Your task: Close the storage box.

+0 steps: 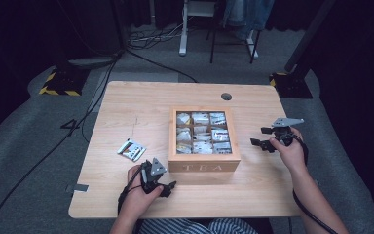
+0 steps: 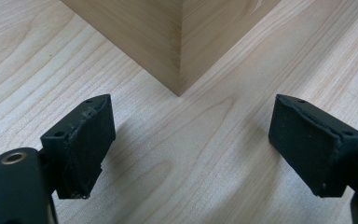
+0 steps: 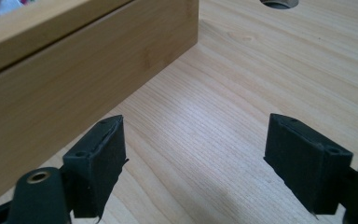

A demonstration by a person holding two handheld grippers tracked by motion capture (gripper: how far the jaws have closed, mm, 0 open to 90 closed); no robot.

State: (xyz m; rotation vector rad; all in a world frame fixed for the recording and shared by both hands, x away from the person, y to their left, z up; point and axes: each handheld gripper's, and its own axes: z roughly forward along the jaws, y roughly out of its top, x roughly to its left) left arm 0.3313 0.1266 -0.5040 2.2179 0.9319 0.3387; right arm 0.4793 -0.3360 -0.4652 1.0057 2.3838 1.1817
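Striped clothing (image 1: 190,226) borders the wooden surface (image 1: 126,105); both grippers' fingers (image 2: 81,140) stand wide, empty, flanking the tea box (image 1: 204,165); grey carpet (image 1: 29,141) surrounds.

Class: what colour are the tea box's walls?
Light wood tea box, clearest in the high view.

Pale wooden tea box (image 1: 204,166), light wood-grain table (image 1: 141,105), black fingers (image 2: 81,140), white-silver tea packet (image 1: 131,149)

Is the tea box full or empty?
Full: in the high view, all nine compartments of the wooden tea box hold tea packets.
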